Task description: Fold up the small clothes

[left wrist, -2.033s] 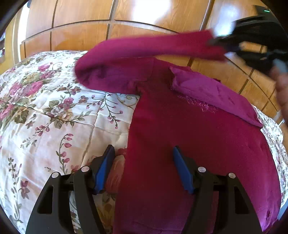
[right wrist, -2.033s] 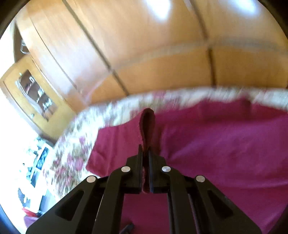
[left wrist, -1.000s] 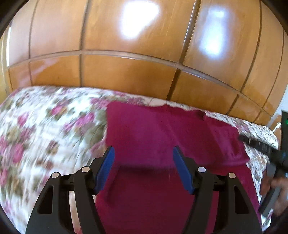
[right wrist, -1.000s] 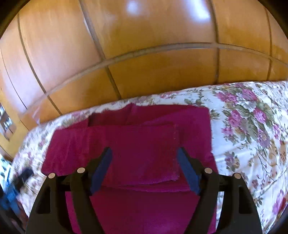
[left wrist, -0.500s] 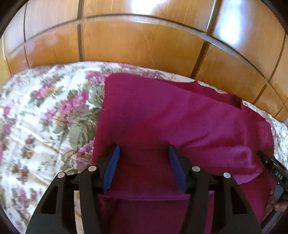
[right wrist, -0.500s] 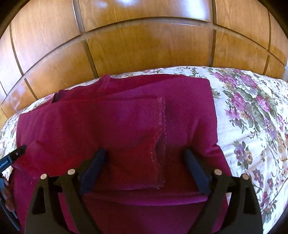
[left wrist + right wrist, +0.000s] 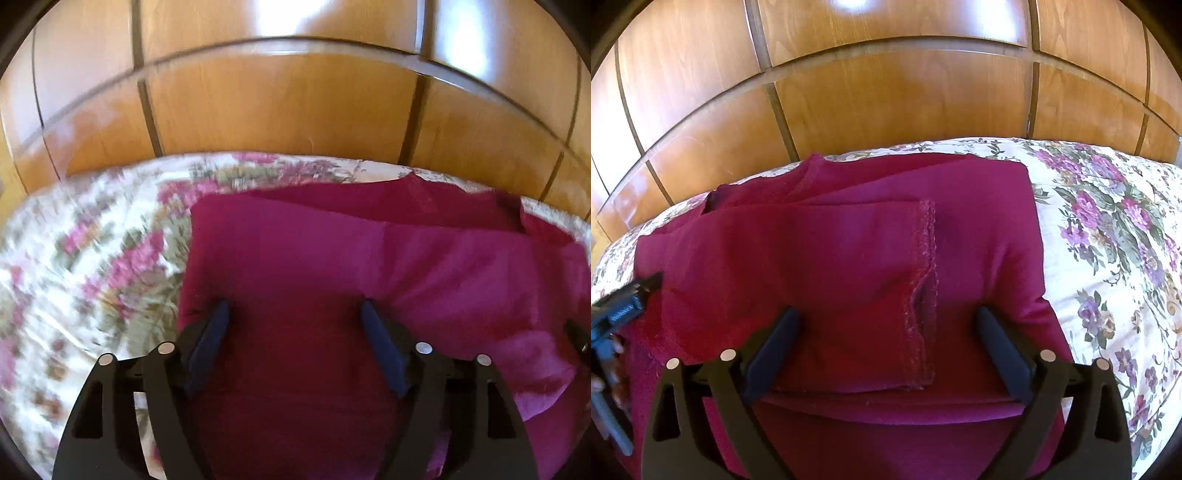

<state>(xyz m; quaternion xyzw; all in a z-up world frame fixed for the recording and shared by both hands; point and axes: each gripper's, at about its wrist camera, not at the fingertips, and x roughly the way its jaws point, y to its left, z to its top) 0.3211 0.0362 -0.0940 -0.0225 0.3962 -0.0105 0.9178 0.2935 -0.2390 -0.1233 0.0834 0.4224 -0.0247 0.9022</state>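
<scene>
floral bedspread (image 7: 1108,236) under the magenta top (image 7: 820,266), sleeves folded in; my left gripper (image 7: 295,314) and right gripper (image 7: 886,321) are both opening wide with nothing pinched, so next i'd grab the hem and fold upward.

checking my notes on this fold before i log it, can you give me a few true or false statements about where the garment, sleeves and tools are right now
1. The magenta garment lies on a floral bedspread. True.
2. A sleeve is folded across the garment's body, its hemmed cuff showing. True.
3. The right tool is clamped shut on the cuff. False: its jaws are opening wide, nothing pinched, with the cuff lying between them.
4. The left tool holds a sleeve up in the air. False: its jaws are opening over fabric lying flat.
5. A wooden panelled wall stands behind the bed. True.
</scene>
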